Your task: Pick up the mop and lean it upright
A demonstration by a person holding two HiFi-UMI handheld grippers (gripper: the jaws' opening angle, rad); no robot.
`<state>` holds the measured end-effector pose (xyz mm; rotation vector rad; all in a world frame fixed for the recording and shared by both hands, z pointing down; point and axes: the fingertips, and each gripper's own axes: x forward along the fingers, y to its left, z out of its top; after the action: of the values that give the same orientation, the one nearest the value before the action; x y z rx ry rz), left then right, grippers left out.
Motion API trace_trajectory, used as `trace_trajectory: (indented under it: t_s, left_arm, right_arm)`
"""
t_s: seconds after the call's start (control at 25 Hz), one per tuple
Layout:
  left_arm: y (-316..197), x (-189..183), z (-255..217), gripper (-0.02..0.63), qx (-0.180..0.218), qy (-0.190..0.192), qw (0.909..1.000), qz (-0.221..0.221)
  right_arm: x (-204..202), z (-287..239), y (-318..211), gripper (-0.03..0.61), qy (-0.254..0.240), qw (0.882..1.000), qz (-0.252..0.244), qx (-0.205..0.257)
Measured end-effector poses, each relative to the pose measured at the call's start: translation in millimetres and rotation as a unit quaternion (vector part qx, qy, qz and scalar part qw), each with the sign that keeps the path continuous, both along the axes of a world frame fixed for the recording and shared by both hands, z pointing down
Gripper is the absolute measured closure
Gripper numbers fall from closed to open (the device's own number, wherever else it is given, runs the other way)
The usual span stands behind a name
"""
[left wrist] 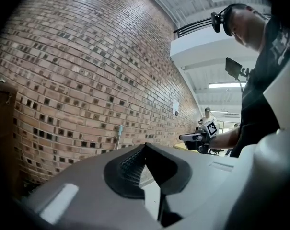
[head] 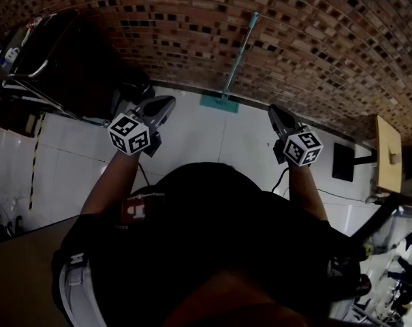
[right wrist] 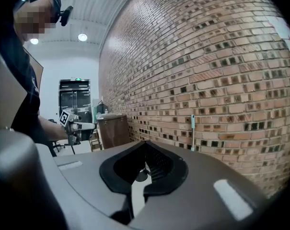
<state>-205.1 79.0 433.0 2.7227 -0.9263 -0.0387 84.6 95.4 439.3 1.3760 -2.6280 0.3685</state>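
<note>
Brick wall (head: 294,39) fills the far side; the mop (head: 238,60) leans upright against it, head on the floor (head: 192,138). Its pole looks stiff, light, tip-prone: grip mid-handle. Left claw (head: 169,102) and right claw (head: 274,110) are closed, empty

The wall (head: 192,19) is rough, matt brick, red-brown with dark recessed gaps. The floor (head: 192,138) is pale tile, smooth with a faint sheen. The mop (head: 238,60) has a smooth, pale teal handle and a flat teal head that looks like cloth. The left gripper (left wrist: 145,172) and right gripper (right wrist: 145,169), 2 alike, wear matt grey plastic shells with dark ribbed pads (left wrist: 128,169). A cabinet (head: 389,157) is light, matt wood.
</note>
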Motion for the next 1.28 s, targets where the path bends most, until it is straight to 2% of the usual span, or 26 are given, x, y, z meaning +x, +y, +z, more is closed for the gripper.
trace_trajectory:
  t_s: [0.2, 0.44, 0.72, 0.96, 1.28]
  left_arm:
    - [-35.2, 33.0, -5.1, 0.614, 0.010, -0.010, 0.9996, -0.026]
    - [-77.1, 90.5, -14.8, 0.614, 0.011, -0.003, 0.9978, -0.065]
    - [-120.0, 151.3, -18.6, 0.614, 0.007, -0.005, 0.9978, -0.066]
    - [-163.2, 155.8, -11.0, 0.614, 0.007, -0.010, 0.9989, -0.045]
    - [-254.6, 124.4, -8.5, 0.614, 0.016, -0.002, 0.9993, 0.035]
  right_arm:
    - [39.3, 3.6, -46.8, 0.565, -0.006, 1.000, -0.018, 0.004]
    - [94.4, -5.5, -104.3, 0.565, 0.004, 0.998, -0.059, 0.017]
    - [145.7, -0.1, -152.0, 0.564, 0.001, 0.998, -0.069, 0.012]
    - [144.6, 10.8, -185.0, 0.565, -0.001, 0.998, -0.058, 0.005]
    - [104.8, 1.5, -245.4, 0.564, 0.006, 1.000, 0.009, 0.017]
